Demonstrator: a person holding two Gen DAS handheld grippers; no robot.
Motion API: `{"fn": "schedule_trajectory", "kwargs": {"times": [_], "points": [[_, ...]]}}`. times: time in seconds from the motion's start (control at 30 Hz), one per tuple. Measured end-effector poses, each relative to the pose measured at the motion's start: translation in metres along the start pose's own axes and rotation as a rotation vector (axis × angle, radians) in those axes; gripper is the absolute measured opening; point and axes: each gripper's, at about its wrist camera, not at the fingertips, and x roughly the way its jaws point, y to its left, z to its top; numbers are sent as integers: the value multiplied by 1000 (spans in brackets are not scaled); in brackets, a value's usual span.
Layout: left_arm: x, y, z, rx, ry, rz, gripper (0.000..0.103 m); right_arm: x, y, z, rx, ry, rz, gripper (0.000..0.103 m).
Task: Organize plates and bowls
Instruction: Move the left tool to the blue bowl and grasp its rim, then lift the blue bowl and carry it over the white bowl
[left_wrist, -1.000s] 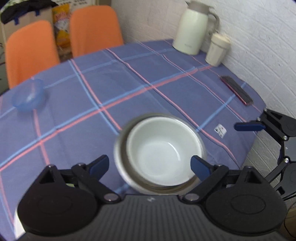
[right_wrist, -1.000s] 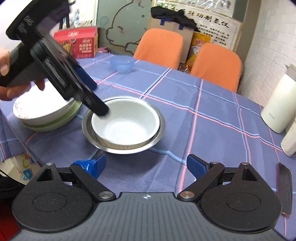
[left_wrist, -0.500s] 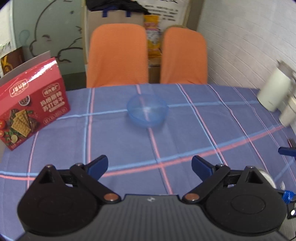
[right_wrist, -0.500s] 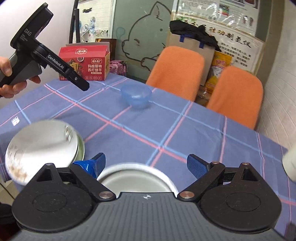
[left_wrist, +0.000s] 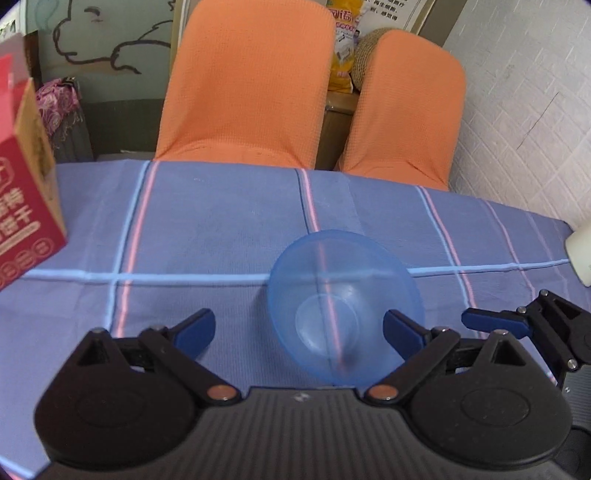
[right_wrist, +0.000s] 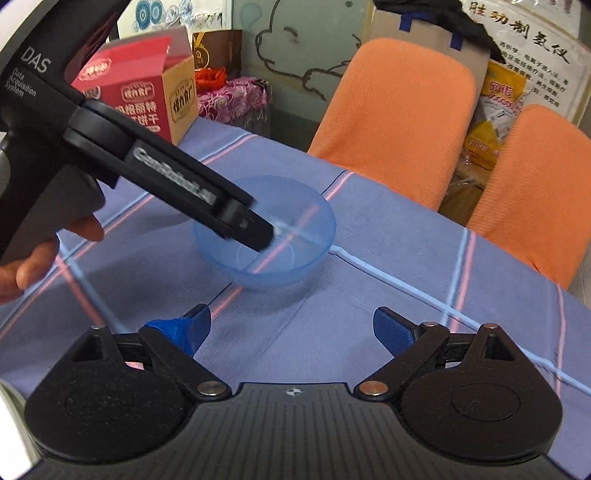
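The translucent blue bowl (left_wrist: 343, 306) sits upright on the checked surface (left_wrist: 221, 221), low and right of centre in the left wrist view. The left tool (left_wrist: 299, 326) is spread wide and holds nothing; its right finger reaches over the bowl's near-right rim while its left finger hangs over bare cloth, so the rim is straddled but not yet pinched. In the right wrist view that same tool comes in from the upper left with its tip inside the bowl (right_wrist: 266, 229). The right tool (right_wrist: 291, 328) is also wide open and empty, hovering over cloth just short of the bowl.

The risks, as I judge them: the bowl looks light and smooth, so a closing finger may push it along the cloth instead of gripping, or tip it toward the tool. A shallow bite on the thin rim could let it slip once lifted.

Room is good. Bare cloth surrounds the bowl on all sides; the red box (left_wrist: 26, 206) stands well apart at the left edge of the frame, and a white container (left_wrist: 581, 254) well apart at the right. The far edge of the surface runs below the orange chairs (left_wrist: 247, 85), not close.
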Motion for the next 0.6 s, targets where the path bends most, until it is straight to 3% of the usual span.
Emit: {"fn": "schedule_trajectory", "kwargs": {"times": [0.27, 0.33, 0.43, 0.6], "points": [[22, -3, 3, 67, -32, -7, 93, 25, 3, 5, 7, -12, 13, 82], [20, -8, 2, 105, -36, 0, 71, 27, 5, 3, 18, -37, 31, 81], [16, -8, 2, 107, -6, -36, 54, 26, 11, 6, 11, -86, 25, 79], [-14, -14, 2, 106, -39, -46, 51, -4, 24, 14, -22, -171, 11, 78]]}}
